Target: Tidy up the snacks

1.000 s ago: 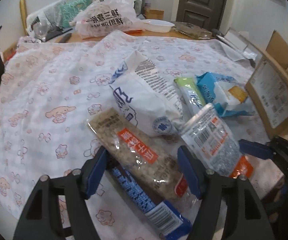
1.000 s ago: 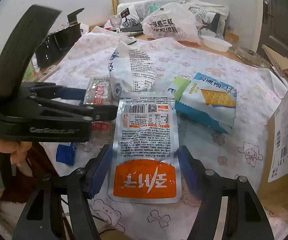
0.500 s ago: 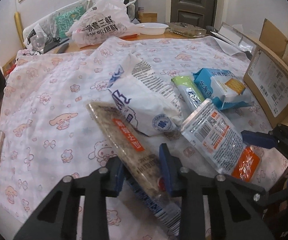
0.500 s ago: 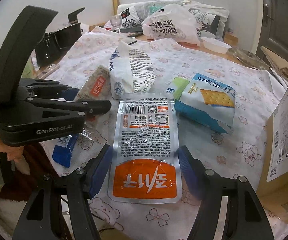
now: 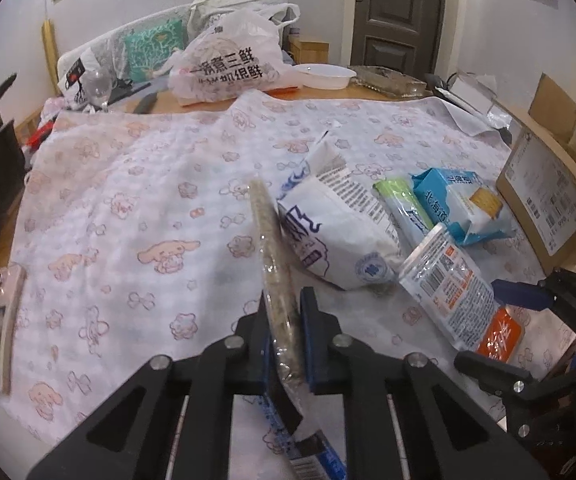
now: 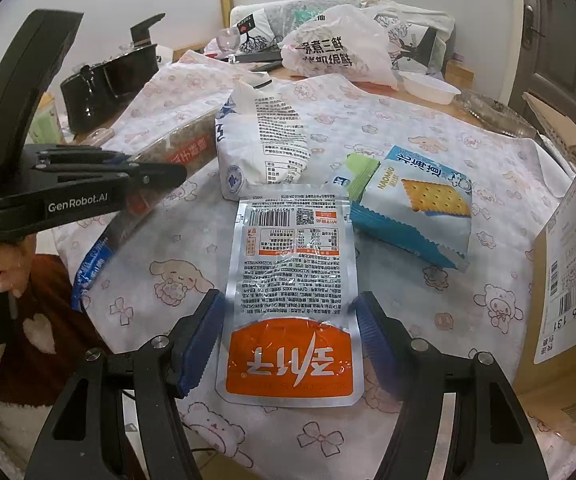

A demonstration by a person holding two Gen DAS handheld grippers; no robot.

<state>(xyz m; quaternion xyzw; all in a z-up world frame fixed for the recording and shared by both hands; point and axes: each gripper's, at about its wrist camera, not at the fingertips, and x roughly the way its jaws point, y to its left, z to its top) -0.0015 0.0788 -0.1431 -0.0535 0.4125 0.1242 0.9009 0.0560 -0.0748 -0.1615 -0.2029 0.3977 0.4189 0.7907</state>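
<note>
Clamping the clear grain-bar pack (image 5: 277, 280) edge-on at the bottom centre of the left view, our left gripper (image 5: 283, 344) has just been closing and now pinches it tight, so the pack stands on its thin side and tilts up off the cloth, probably to lift it clear of the pile. In the lower middle of the right view our right gripper (image 6: 290, 340) stands half open, its blue pads flanking the silver-and-orange pouch (image 6: 292, 304) without pressing it, as if ready to take it. Just above, the white bag (image 6: 259, 140) lies at centre; the blue cracker pack (image 6: 416, 204) sits right of it; the cardboard box (image 6: 568, 256) waits at the right edge, likely the snacks' destination.
</note>
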